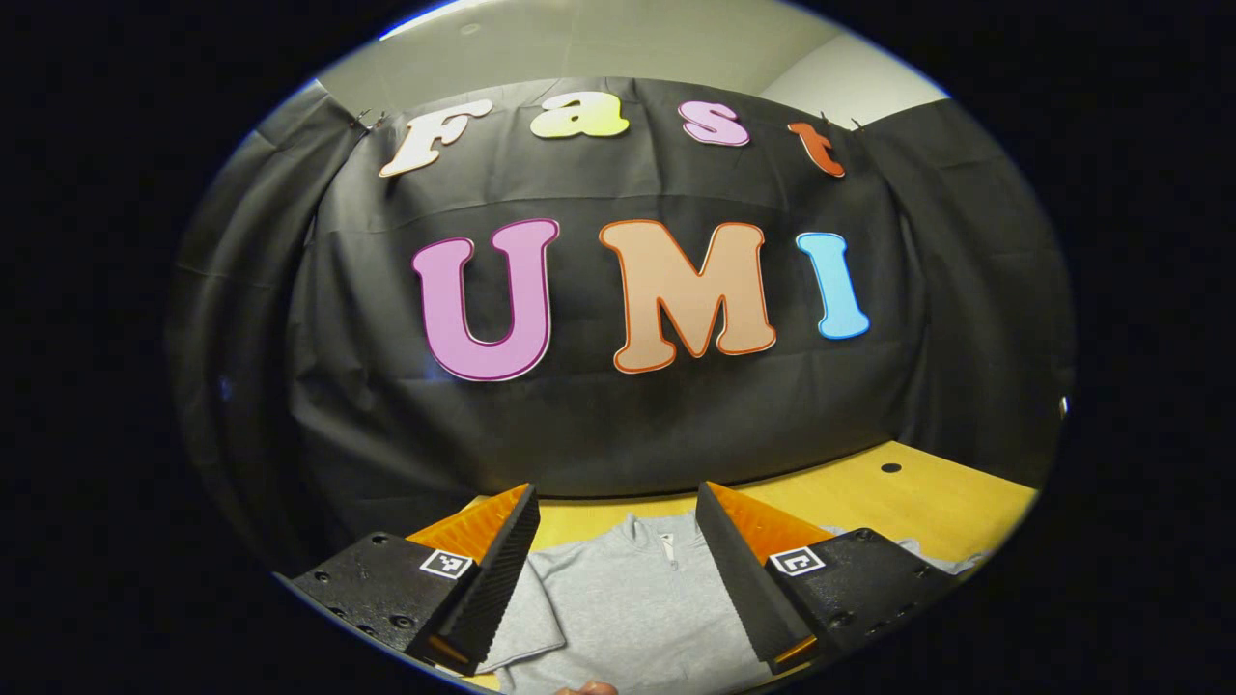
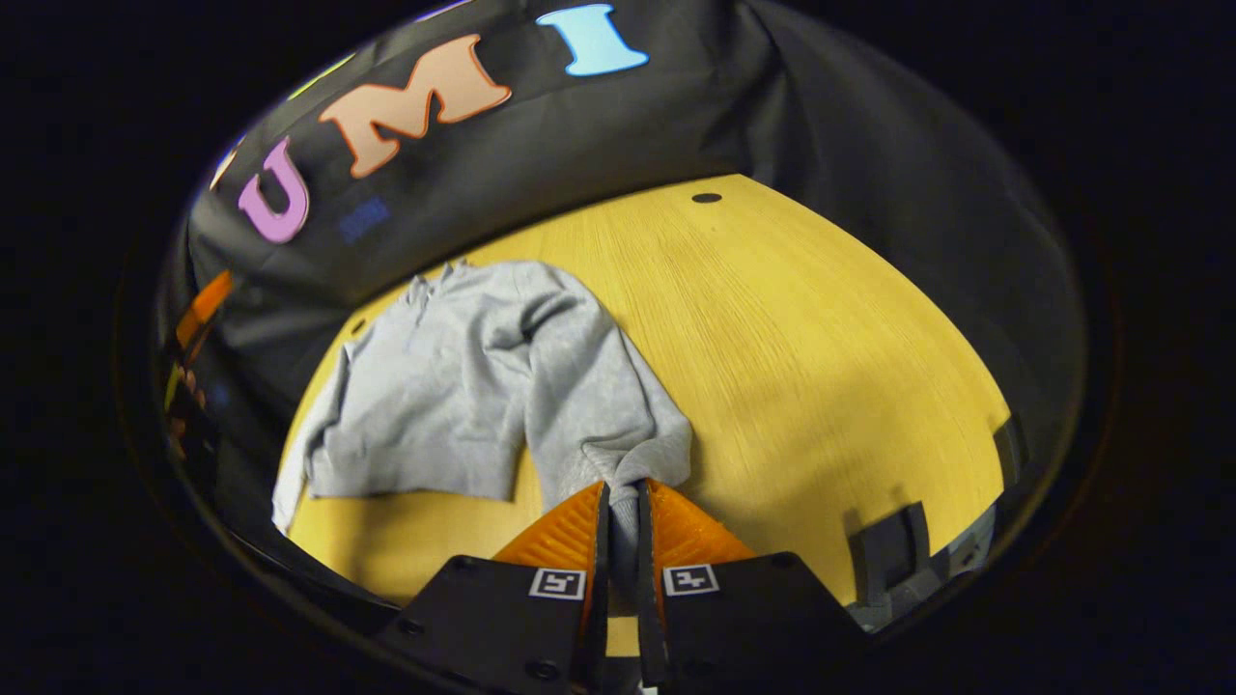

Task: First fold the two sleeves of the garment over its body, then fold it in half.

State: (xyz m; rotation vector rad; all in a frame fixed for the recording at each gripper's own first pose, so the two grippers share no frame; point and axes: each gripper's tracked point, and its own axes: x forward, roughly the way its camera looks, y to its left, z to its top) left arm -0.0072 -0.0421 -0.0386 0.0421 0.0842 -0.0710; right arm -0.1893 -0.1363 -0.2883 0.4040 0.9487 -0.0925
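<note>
Low at the bottom of the left gripper view, the left gripper (image 1: 618, 541) hangs over the near part of a grey garment (image 1: 628, 608), its jaws wide apart with nothing between them. Between the two fingers the garment's short collar (image 1: 657, 529) shows, pointing toward the booth wall, with the chest spread flat below it. A fold of grey cloth, perhaps a sleeve, lies beside the left finger, though which part it is I cannot tell. The garment rests on a yellow wooden table (image 1: 917, 497), whose bare top runs off to the right and carries a small dark hole (image 1: 890, 468). Black cloth hangs behind the table.

Across in the right gripper view, the right gripper (image 2: 621, 512) has its jaws drawn nearly together, clamped on the cuff end of a sleeve (image 2: 589, 405). That sleeve runs from the shoulder down toward the camera and bunches where the fingers pinch it. The rest of the garment (image 2: 435, 405) lies flat on the table (image 2: 821, 367), left of the table's middle, collar toward the wall and hem toward the near edge. The other sleeve (image 2: 304, 454) trails along the garment's left side. Much of the table to the right of the garment is bare wood, with the same dark hole (image 2: 706, 198) near the far edge. At the far left rim a hand (image 2: 183, 405) holds the other gripper, partly cut off.
</note>
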